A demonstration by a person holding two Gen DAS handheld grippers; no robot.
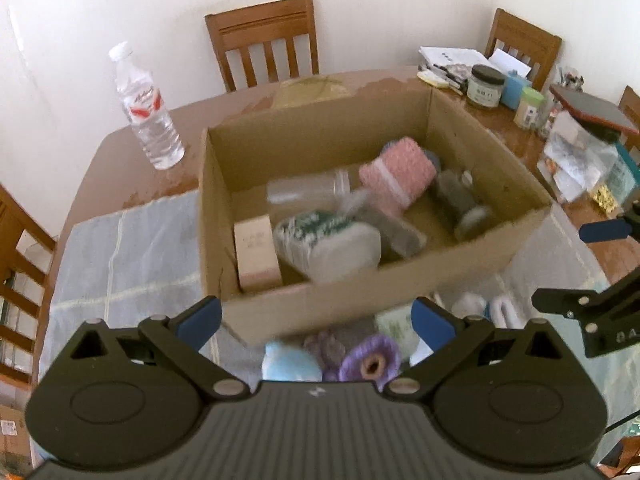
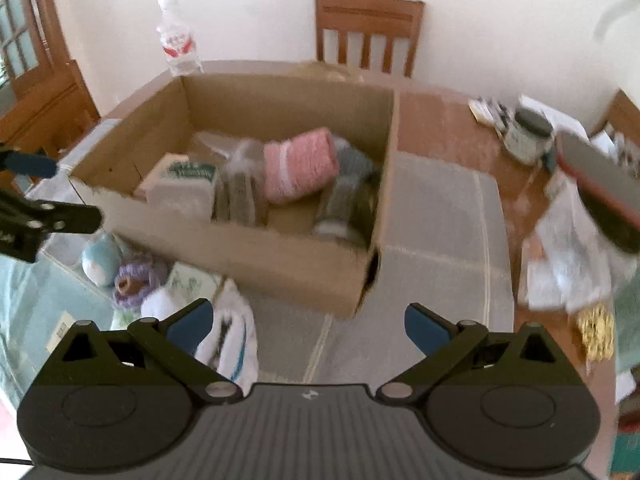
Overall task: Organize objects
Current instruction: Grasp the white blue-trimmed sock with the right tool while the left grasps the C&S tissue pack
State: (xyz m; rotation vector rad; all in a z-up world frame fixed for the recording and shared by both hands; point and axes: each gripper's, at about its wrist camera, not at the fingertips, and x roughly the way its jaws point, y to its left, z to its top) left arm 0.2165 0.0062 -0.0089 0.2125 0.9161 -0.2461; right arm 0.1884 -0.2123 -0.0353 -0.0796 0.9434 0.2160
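An open cardboard box [image 1: 280, 312] [image 2: 248, 248] stands on the cloth-covered table. Inside lie a pink knitted roll [image 1: 396, 176] [image 2: 300, 164], a green-and-white tissue pack [image 1: 328, 240] [image 2: 184, 188], a small pink carton [image 1: 256, 252], a clear jar [image 1: 308, 190] and a grey roll [image 1: 464, 200]. In front of the box sit a purple yarn spool [image 1: 370, 362] [image 2: 132, 280], a light blue ball [image 1: 288, 364] [image 2: 102, 258] and white items [image 2: 232, 336]. My left gripper [image 1: 316, 320] hangs open over the box's near wall, holding nothing. My right gripper [image 2: 308, 326] is open above the cloth, right of the loose items.
A water bottle [image 1: 148, 112] [image 2: 178, 42] stands behind the box's left corner. Jars [image 1: 486, 86], papers and a red-edged tablet [image 1: 592, 110] [image 2: 600, 188] crowd the table's right side. Wooden chairs [image 1: 266, 40] [image 2: 370, 30] line the wall. The grey cloth [image 2: 440, 220] spreads right of the box.
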